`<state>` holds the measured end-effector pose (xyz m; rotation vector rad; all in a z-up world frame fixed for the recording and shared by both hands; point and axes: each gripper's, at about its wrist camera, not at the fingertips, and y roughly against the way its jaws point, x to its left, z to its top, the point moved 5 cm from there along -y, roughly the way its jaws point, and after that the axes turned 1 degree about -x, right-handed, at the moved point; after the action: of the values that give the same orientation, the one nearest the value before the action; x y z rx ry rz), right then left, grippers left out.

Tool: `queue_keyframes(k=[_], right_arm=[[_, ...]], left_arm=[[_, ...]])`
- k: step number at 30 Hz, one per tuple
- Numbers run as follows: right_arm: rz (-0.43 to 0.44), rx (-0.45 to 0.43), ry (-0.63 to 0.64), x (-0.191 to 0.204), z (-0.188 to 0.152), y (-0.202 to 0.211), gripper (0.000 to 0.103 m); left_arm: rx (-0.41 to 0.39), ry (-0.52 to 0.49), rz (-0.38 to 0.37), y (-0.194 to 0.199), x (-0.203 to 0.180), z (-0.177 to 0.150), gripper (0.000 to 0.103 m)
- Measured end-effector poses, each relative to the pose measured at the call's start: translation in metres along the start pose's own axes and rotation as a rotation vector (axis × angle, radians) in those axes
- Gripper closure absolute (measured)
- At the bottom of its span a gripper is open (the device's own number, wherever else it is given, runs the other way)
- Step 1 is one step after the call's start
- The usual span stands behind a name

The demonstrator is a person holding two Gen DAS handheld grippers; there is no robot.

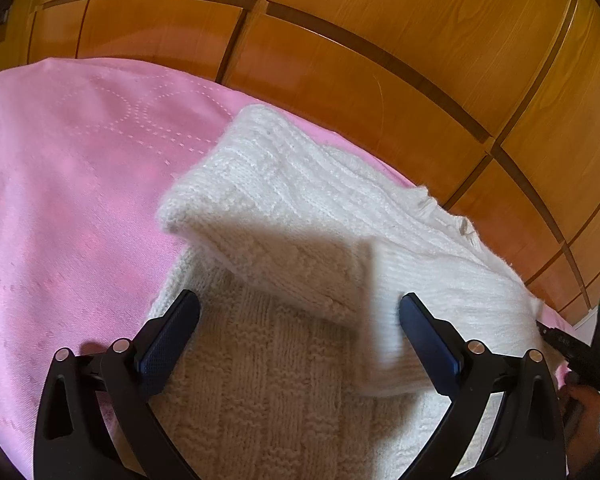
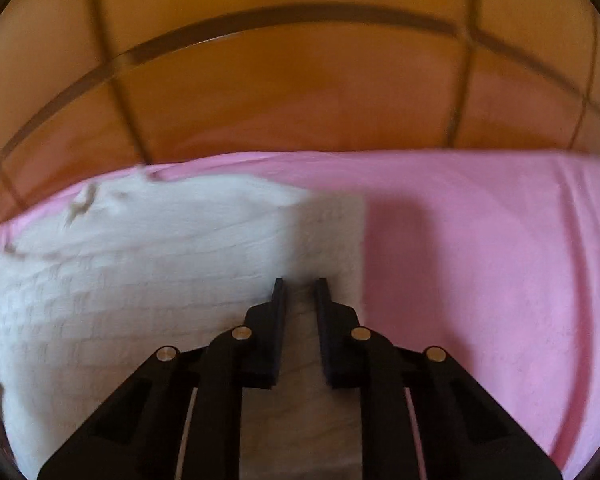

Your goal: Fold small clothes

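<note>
A small white knitted sweater lies on a pink bedspread, with one part folded over the body. My left gripper is open just above the sweater, fingers wide apart and holding nothing. In the right wrist view, my right gripper is shut on a fold of the same sweater at its right edge; the knit fills the narrow gap between the fingers. That view is motion-blurred. The right gripper's body also shows at the left wrist view's right edge.
A wooden wardrobe with dark grooves stands right behind the bed and also shows in the right wrist view. The pink bedspread stretches to the right of the sweater. A hand grips the right tool.
</note>
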<state>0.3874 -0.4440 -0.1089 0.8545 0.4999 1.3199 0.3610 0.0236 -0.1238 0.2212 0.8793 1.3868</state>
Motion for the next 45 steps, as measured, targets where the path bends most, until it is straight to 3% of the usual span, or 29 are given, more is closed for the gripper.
queue_keyframes(k=[3, 8, 12, 14, 15, 16, 19, 22, 25, 30, 35, 45], right_arm=[[-0.023, -0.017, -0.057, -0.010, 0.005, -0.004, 0.095], [-0.155, -0.046, 0.045, 0.006, 0.003, -0.002, 0.093], [-0.140, -0.045, 0.059, 0.009, 0.000, 0.005, 0.089], [-0.096, -0.038, 0.067, 0.011, -0.004, 0.018, 0.072], [-0.063, -0.051, 0.073, 0.011, -0.010, 0.034, 0.041], [-0.046, -0.069, 0.080, 0.015, -0.018, 0.047, 0.029], [0.002, -0.091, 0.166, 0.035, -0.049, 0.073, 0.032], [0.014, -0.053, 0.224, 0.040, -0.095, 0.097, 0.033], [0.046, 0.014, 0.148, 0.031, -0.134, 0.100, 0.031], [0.111, -0.013, 0.028, 0.012, -0.139, 0.106, 0.026], [0.110, -0.012, 0.044, 0.015, -0.136, 0.103, 0.022], [0.145, -0.030, 0.008, 0.008, -0.135, 0.110, 0.019]], left_arm=[[0.001, -0.005, 0.000, -0.001, 0.000, -0.001, 0.004], [0.000, -0.005, -0.003, -0.002, 0.000, -0.001, 0.004], [-0.002, 0.002, -0.012, -0.002, 0.002, 0.000, 0.004], [-0.003, 0.005, -0.015, -0.002, 0.002, 0.000, 0.004], [-0.004, 0.006, -0.016, -0.002, 0.002, 0.000, 0.004], [-0.004, 0.007, -0.017, -0.002, 0.002, 0.000, 0.004], [-0.005, 0.010, -0.021, -0.002, 0.002, 0.000, 0.004], [-0.003, 0.014, -0.023, -0.002, 0.002, 0.001, 0.004], [-0.004, 0.023, -0.032, -0.001, 0.003, 0.001, 0.004], [-0.001, 0.036, -0.034, 0.004, 0.006, 0.002, 0.004], [0.045, -0.001, 0.001, 0.022, 0.003, -0.011, 0.004], [0.095, -0.005, -0.058, 0.087, 0.021, -0.053, 0.004]])
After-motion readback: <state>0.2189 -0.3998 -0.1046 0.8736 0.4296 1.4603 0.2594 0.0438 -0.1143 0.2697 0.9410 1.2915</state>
